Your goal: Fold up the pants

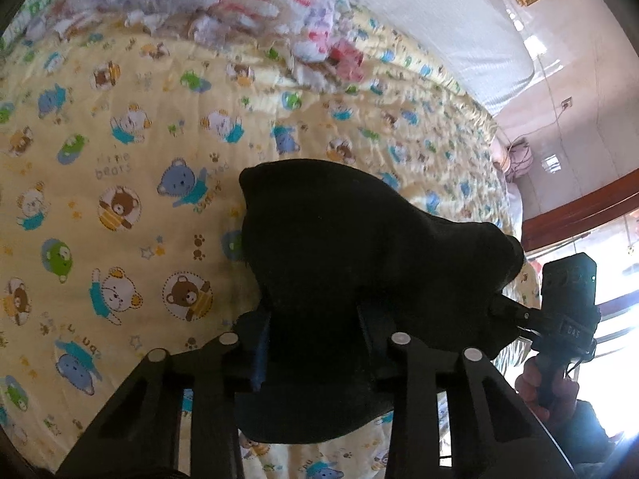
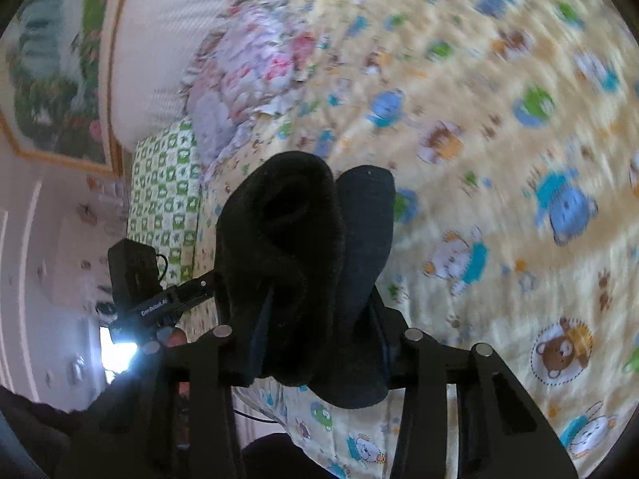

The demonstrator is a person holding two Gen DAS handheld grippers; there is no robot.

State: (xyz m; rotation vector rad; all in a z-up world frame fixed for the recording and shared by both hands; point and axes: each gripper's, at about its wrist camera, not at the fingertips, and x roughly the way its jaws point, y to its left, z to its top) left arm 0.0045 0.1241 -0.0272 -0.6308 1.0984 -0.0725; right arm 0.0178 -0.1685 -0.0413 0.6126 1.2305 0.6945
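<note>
Black, soft fleece-like pants [image 1: 339, 239] are bunched and lifted off the yellow quilted bedspread with cartoon bears [image 1: 120, 159], held between both tools. The left gripper [image 1: 315, 343] is partly closed, its jaws pinching a thick wad of the cloth. The right gripper [image 2: 315, 331] is likewise partly closed on a rolled fold of the same fabric [image 2: 287, 239]. Gripping two spots at once likely lets the person stretch or lay the garment flat before folding. The cloth hides the fingertips in both views. A crumpled floral blanket in white and pink [image 1: 247, 4] sits farther up the bed, well apart. The fold looks barely begun.
</note>
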